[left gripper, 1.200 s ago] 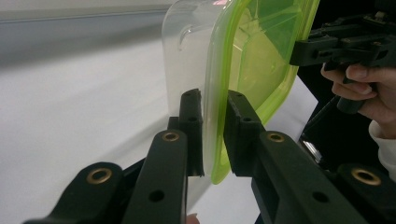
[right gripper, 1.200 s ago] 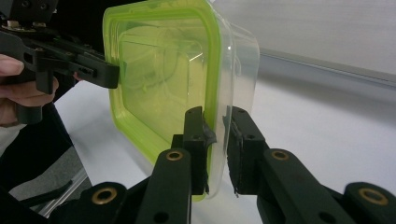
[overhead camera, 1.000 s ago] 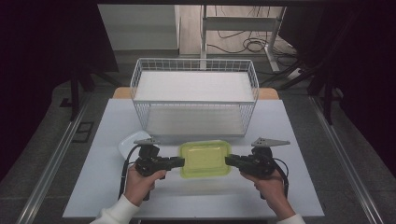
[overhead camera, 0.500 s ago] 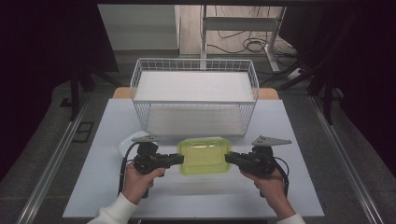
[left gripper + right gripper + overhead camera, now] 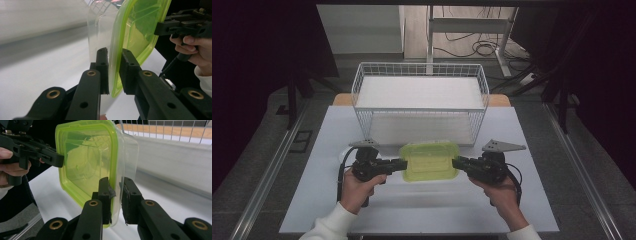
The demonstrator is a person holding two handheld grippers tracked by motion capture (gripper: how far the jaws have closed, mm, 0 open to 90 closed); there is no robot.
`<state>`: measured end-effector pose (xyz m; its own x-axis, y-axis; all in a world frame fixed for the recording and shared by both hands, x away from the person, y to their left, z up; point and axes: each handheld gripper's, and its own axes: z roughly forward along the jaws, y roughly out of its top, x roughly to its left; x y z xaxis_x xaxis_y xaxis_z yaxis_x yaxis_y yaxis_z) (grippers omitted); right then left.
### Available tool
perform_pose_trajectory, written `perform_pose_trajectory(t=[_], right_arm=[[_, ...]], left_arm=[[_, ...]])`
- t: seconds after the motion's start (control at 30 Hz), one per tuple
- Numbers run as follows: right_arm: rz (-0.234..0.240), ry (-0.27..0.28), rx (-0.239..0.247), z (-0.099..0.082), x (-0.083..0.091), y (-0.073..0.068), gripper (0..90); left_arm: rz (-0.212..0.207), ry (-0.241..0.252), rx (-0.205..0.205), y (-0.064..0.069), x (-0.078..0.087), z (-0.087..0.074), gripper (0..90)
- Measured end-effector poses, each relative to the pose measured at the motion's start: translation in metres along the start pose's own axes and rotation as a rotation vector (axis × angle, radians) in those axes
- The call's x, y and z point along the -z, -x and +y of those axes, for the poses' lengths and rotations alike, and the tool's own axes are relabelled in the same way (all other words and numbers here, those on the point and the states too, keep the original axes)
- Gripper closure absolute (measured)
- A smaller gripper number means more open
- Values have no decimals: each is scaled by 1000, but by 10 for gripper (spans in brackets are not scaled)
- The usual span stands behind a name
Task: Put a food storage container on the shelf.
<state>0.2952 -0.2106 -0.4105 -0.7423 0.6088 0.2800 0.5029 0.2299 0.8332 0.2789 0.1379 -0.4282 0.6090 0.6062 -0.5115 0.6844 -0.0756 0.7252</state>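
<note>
Item: lidded food container (image 5: 429, 162), clear plastic tub under a lime-green snap lid, held clear of the table (image 5: 312, 200) between the two grippers, just in front of the wire basket (image 5: 420, 107).

Nearest, left side: left gripper (image 5: 401, 164), gripped in the person's left hand (image 5: 357, 187). Its jaws pinch the container's left rim; in the left gripper view the two black pads sit on either side of the green lid edge (image 5: 113, 75), closed down on it.

Nearest, right side: right gripper (image 5: 458, 163), in the person's right hand (image 5: 502, 192). Its jaws likewise clamp the opposite rim, lid lip and tub wall (image 5: 117, 182) caught between the pads.

Handling, by judgement: appears empty, so light. Thin plastic, moderately stiff at the rim, springy in the walls; smooth and likely slippery under hard pads. Not fragile, though the lid could pop off if the rim is twisted. Best hold is the doubled edge where lid meets tub, at the middle of each short side, as now; even pressure from both sides keeps it level.

Beyond: wire basket, white, open-topped, with a pale liner on its floor, standing on the table's far half. Container's far edge lies near the basket's front wall; whether it touches cannot be told.

Farthest: dark floor, cables (image 5: 472, 47), a desk frame.
</note>
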Motion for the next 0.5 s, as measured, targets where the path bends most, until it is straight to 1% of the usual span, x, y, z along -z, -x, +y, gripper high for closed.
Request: perform_pose_trajectory(t=[0.1, 0.13, 0.23, 0.5], right_arm=[[-4, 6, 11, 5, -1, -1, 784], [-4, 6, 11, 5, -1, -1, 784], [-4, 16, 16, 10, -2, -2, 783], [-2, 42, 30, 23, 3, -5, 783]], left_arm=[[-1, 11, -7, 0, 5, 7, 786], [-1, 11, -7, 0, 5, 7, 785], [7, 20, -18, 3, 10, 13, 785], [8, 44, -43, 10, 19, 29, 783]])
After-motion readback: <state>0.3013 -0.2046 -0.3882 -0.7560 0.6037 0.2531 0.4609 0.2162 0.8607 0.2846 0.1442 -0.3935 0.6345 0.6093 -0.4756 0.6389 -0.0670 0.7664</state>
